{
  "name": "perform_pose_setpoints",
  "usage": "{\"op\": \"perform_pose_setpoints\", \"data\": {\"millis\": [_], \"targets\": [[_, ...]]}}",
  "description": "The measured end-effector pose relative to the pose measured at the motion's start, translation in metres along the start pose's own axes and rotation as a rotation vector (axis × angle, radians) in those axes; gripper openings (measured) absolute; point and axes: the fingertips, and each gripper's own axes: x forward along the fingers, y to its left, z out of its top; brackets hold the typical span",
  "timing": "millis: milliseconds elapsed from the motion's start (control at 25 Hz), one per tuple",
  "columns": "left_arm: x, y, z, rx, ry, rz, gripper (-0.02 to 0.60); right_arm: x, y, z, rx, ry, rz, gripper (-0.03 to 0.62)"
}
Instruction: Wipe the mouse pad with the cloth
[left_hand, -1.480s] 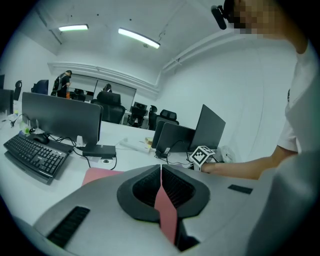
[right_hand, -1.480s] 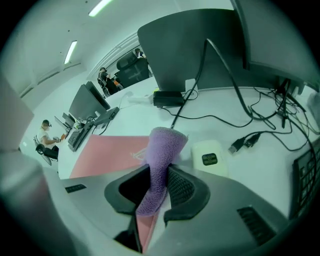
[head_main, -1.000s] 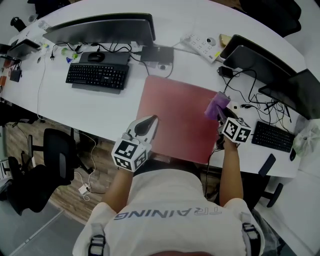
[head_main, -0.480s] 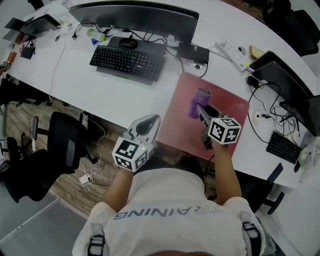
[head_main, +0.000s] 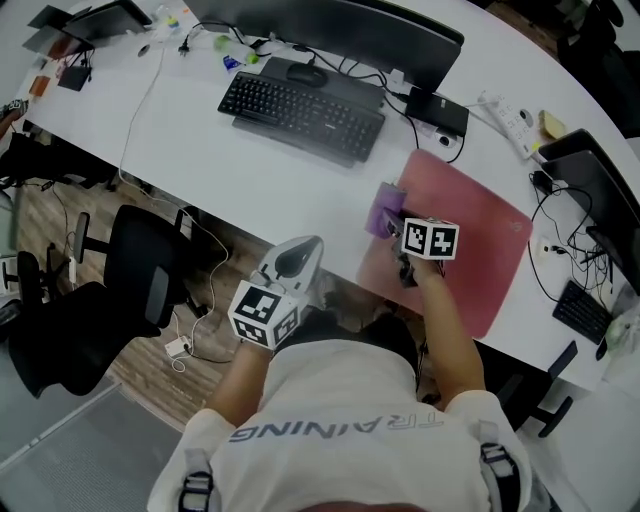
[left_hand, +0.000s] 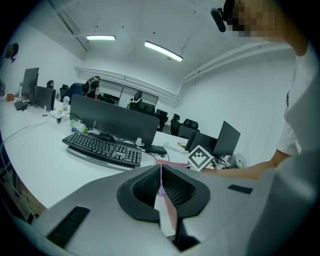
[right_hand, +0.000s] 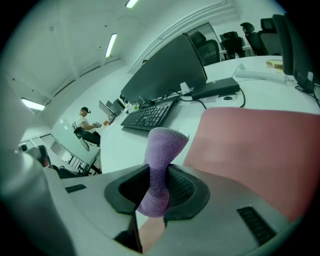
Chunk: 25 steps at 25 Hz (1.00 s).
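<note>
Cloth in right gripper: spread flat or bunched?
Bunched: the purple cloth is pinched into a narrow wad between the right gripper's jaws, not laid flat.

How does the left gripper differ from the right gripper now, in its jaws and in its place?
The left gripper is shut on nothing; the right gripper is shut on the purple cloth. The left gripper is held off the desk, near the person's body; the right gripper is over the red mouse pad. Both have their jaws closed.

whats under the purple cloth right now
The cloth, clamped in the right gripper, is over the left edge of the red mouse pad, white desk beside it. Whether it touches the pad is hidden by the cloth itself.
</note>
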Motion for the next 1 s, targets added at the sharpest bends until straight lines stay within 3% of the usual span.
{"op": "perform_pose_setpoints", "data": {"millis": [280,440,760,1000], "targets": [[0.006,0.007,-0.005,0.005,0.019,-0.035,0.037,0.02,-0.013,-0.02,0.028,0.04,-0.082,0.11],[0.015,-0.006,0.001,0.014,0.014,-0.021,0.037,0.013,-0.027,-0.024,0.064,0.046,-0.061,0.114],[0.035,-0.06,0.006,0.018,0.001,0.008,0.037,-0.022,-0.071,-0.031,0.097,0.056,-0.034,0.115],[0.062,-0.107,0.004,0.029,0.002,-0.014,0.037,-0.062,-0.112,-0.042,0.126,0.055,-0.043,0.115]]}}
